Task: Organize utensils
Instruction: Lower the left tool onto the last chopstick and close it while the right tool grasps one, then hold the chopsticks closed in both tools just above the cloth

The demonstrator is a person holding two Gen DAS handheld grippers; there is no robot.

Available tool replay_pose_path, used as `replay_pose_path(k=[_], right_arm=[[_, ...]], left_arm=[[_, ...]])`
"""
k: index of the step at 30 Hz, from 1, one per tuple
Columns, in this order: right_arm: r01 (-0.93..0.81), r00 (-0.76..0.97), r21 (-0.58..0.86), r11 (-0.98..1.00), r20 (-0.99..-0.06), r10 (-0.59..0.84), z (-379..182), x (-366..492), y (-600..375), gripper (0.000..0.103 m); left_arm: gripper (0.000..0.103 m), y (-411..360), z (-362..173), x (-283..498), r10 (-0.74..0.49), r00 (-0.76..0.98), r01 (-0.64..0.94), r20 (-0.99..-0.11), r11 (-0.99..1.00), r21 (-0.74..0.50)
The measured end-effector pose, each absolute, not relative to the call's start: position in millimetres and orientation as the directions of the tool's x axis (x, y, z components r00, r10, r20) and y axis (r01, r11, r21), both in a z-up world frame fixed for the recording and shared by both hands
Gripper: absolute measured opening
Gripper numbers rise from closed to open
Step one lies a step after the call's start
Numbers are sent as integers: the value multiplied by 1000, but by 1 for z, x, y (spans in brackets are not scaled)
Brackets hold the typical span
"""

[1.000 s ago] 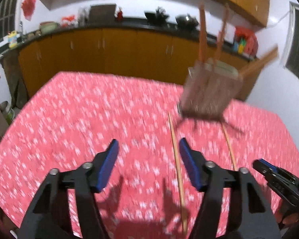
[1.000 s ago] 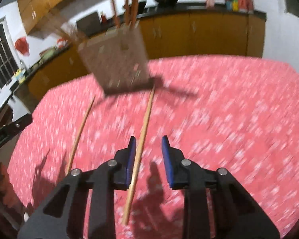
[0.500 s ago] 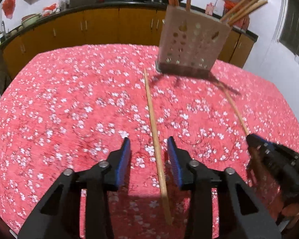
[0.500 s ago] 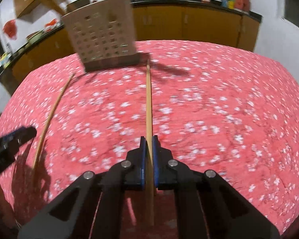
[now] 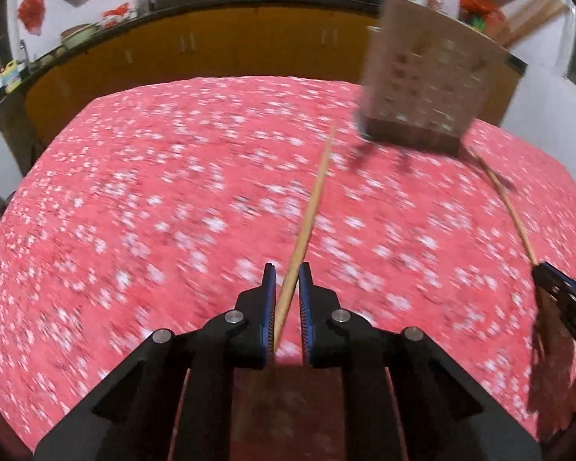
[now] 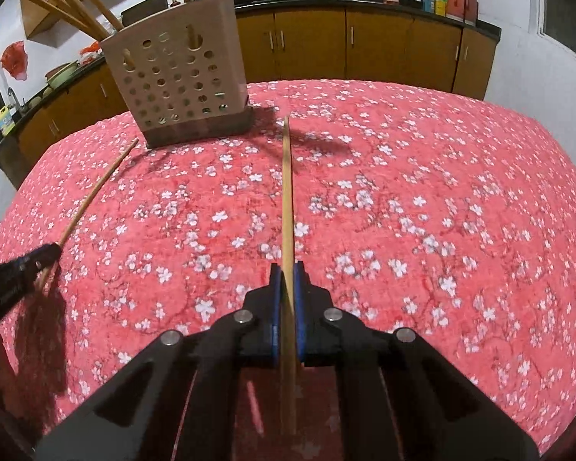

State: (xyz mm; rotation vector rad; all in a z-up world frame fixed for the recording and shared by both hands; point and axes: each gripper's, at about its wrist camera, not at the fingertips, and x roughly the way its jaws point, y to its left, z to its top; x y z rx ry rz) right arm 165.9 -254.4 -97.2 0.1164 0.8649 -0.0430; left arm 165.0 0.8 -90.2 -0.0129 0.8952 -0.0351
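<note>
Two long wooden chopsticks lie on the red flowered tablecloth (image 6: 422, 176). My left gripper (image 5: 286, 269) is shut on one chopstick (image 5: 313, 199) near its end. My right gripper (image 6: 286, 269) is shut on the other chopstick (image 6: 287, 192), which points toward the utensil holder. The beige perforated utensil holder (image 6: 176, 88) stands at the far side with several wooden utensils in it; it is blurred in the left wrist view (image 5: 422, 92). Each gripper shows at the edge of the other's view, the right gripper (image 5: 556, 288) and the left gripper (image 6: 23, 269).
Brown kitchen cabinets (image 6: 364, 50) and a dark counter with pots run behind the table. The table edge drops off at the far side and to both sides.
My left gripper has closed on its chopstick and is moving, with the view blurred. My right gripper stays shut on its chopstick, and the holder now looks nearer.
</note>
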Motion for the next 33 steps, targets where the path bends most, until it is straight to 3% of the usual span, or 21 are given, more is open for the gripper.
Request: replay_pose_path(k=[9,17,29,33], right_arm=[[98,660,61,993,-751,-19,-101,192,-257,8],[108,663,81,991,-749,-11,-105,195,-263,8],[103,661,73,992,-750,-14,-104,193,-261,8],[103,661,70,992,-751,-15,-104,193,-262,8]], left_arm=[[13,14,-88,178,-23,634,6,-773,1000,-25],[13,18,-88,172,-166,604,5,-780,979,-204],[14,-2,-95,182,-60,640,58,-766,998,-30],[14,1,-95,184,-65,640,56,-765,998,-37]])
